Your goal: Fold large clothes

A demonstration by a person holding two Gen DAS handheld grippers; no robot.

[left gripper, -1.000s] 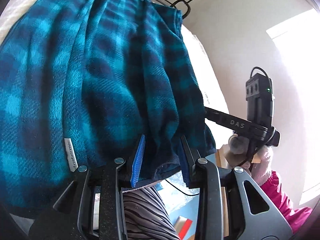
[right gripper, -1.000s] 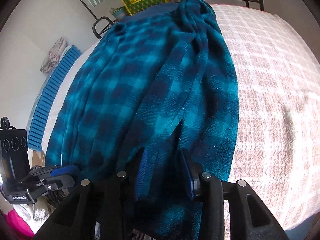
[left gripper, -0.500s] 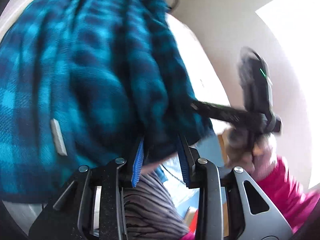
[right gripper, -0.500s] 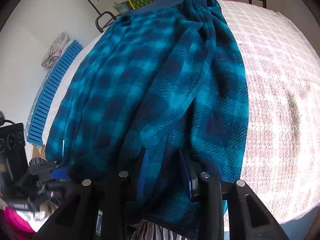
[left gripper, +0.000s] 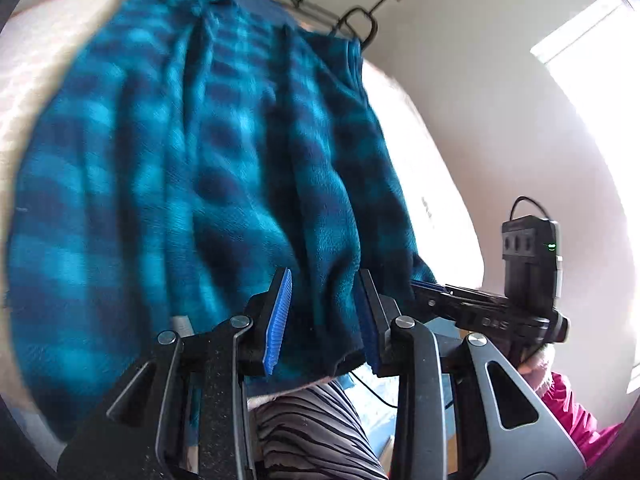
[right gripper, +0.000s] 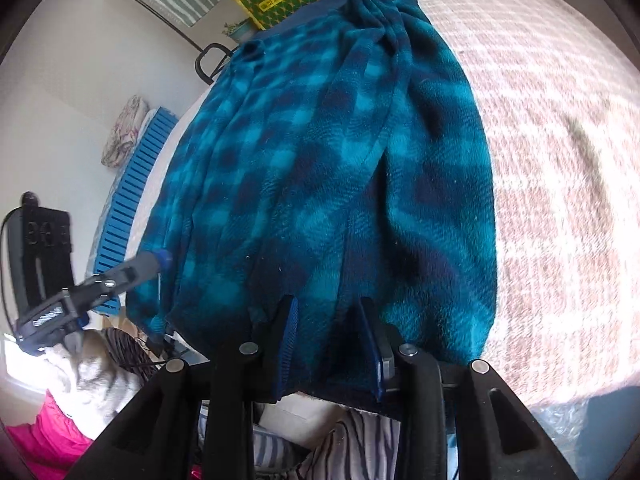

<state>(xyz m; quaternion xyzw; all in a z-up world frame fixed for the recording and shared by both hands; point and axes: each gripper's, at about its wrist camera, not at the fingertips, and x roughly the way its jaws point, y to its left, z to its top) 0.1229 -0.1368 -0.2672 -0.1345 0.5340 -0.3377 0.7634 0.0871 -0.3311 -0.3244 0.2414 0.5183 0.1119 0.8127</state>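
A teal and navy checked fleece garment [left gripper: 200, 184] lies lengthwise on the bed, its near hem hanging over the bed's edge. My left gripper [left gripper: 324, 316] is shut on a bunched fold of that hem, and cloth fills the gap between its blue pads. In the right wrist view the same garment [right gripper: 340, 168] runs away from my right gripper [right gripper: 330, 340], which is shut on the hem further to the right. Each view shows the other tool: the right gripper [left gripper: 480, 312] at the garment's right corner, the left gripper [right gripper: 120, 276] at its left edge.
The bed has a pink and white checked cover [right gripper: 560, 160] and a black metal rail [left gripper: 360, 28] at its head. A blue slatted panel [right gripper: 132, 192] leans at the left. Striped cloth [left gripper: 312, 432] lies below the grippers. A person's pink sleeve [left gripper: 576, 412] is nearby.
Both grippers keep their hold on the hem. The left view has swung and now shows more of the garment's far end. In the right view the left gripper's tip sits higher against the garment's edge.
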